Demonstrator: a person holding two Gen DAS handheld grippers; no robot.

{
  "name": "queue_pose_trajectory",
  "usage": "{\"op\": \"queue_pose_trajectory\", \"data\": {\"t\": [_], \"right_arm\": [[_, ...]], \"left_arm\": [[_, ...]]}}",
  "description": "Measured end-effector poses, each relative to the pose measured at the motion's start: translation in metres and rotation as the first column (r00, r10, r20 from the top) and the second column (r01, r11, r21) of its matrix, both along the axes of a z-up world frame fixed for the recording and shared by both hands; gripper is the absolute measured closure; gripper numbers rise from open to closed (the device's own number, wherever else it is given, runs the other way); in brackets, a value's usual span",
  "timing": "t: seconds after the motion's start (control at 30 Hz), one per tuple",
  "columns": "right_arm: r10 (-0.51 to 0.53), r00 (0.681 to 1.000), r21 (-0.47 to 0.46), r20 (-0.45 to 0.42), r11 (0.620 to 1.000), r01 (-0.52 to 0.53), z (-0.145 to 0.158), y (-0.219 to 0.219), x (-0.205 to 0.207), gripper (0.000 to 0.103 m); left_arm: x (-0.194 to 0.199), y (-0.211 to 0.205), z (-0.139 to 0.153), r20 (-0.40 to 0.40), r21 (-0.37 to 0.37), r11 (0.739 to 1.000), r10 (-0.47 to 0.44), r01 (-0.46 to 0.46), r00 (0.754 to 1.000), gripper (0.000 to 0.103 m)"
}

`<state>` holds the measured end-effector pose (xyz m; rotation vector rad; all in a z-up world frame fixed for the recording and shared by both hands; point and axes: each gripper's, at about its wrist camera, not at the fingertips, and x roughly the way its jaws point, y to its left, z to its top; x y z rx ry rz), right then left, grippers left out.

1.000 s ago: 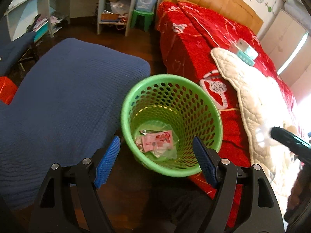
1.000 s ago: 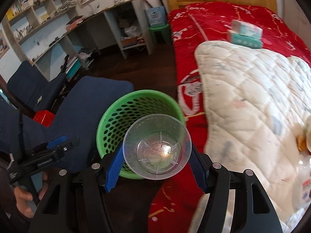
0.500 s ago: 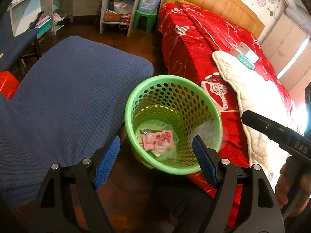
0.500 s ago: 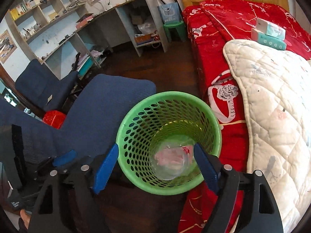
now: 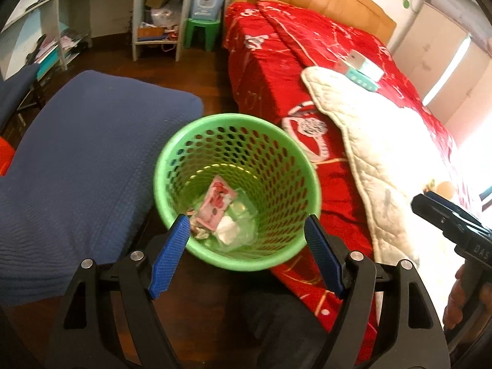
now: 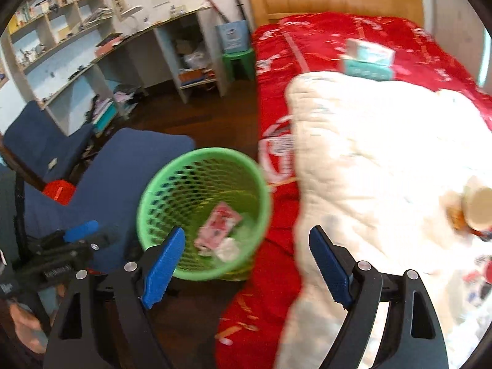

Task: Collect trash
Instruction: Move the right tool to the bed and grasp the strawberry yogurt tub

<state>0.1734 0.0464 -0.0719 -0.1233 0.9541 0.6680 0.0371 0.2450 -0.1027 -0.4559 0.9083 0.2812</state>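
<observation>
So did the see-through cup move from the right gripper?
Yes. The right gripper was holding it a second ago; now it is open and empty, over the white quilt's edge. The cup lies down inside the green basket, on the pink wrapper.

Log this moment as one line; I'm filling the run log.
left claw: open, empty | right claw: open, empty | green basket: holds pink wrapper

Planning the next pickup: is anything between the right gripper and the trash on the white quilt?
Nothing visible. The right gripper, jaws open and empty, faces the quilt; the blurred trash lies uncovered on it, far right.
</observation>
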Motion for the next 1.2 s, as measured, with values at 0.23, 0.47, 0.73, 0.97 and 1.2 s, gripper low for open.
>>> {"op": "queue_pose_trajectory", "data": {"t": [0.23, 0.47, 0.73, 0.97, 1.2], "right_arm": [[-0.136, 0.987, -0.093, 0.081, 0.985, 0.143, 0.003, -0.079, 0.007, 0.018], [-0.228, 0.960, -0.200, 0.161, 0.945, 0.258, 0.003, -0.146, 0.019, 0.014], [-0.274, 0.946, -0.305, 0.173, 0.899, 0.316, -0.015, -0.197, 0.039, 0.013], [-0.223, 0.957, -0.390, 0.186, 0.877, 0.280, -0.034, -0.199, 0.049, 0.012], [-0.199, 0.963, -0.432, 0.184, 0.863, 0.261, -0.048, -0.192, 0.053, 0.012]], "left_arm": [[0.010, -0.027, 0.005, 0.000, 0.007, 0.998, -0.062, 0.062, 0.998, 0.027], [0.017, -0.044, 0.004, -0.014, 0.001, 0.995, -0.097, 0.097, 0.995, 0.027], [0.026, -0.061, 0.005, -0.022, 0.009, 0.992, -0.127, 0.127, 0.992, 0.027], [0.033, -0.069, 0.003, -0.034, 0.010, 0.989, -0.145, 0.145, 0.989, 0.026], [0.036, -0.073, 0.000, -0.046, 0.006, 0.988, -0.151, 0.151, 0.987, 0.026]]}}
